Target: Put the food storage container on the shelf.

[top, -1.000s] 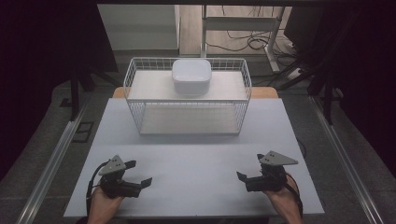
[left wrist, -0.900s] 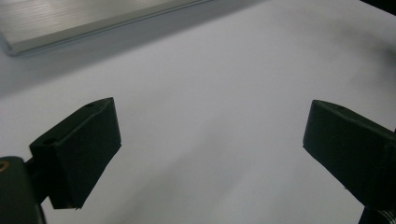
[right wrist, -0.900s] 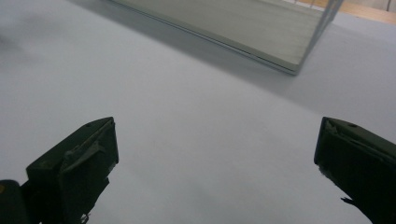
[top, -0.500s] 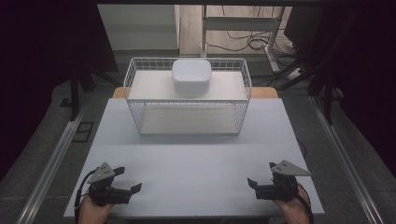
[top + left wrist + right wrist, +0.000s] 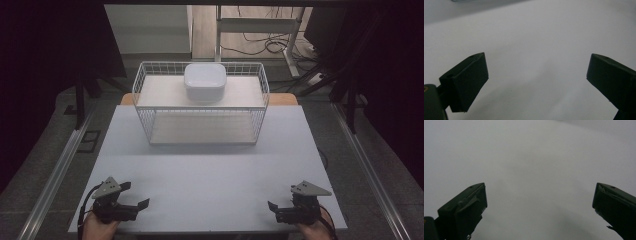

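Observation:
A white wire basket [image 5: 200, 135] stands at the far middle of the white table [image 5: 210, 170]. On its upper shelf rests a white square bowl [image 5: 205, 81], upside down by the look of it. My left gripper [image 5: 135, 195] lies at the table's front left corner, held by a hand, jaws wide apart with nothing between them [image 5: 536, 75]. At the front right corner my right gripper [image 5: 272, 209] is also open and empty [image 5: 539, 202]. Both are far from the basket.
The table's front edge runs just below both hands. Metal rails [image 5: 55, 175] flank the table on the floor. Cables and a desk frame [image 5: 260, 30] lie beyond the basket. Dark curtains stand at both sides.
Both grippers have drawn back toward the front edge of the table and slightly outward. Their jaws stay open. The basket and bowl have not moved.

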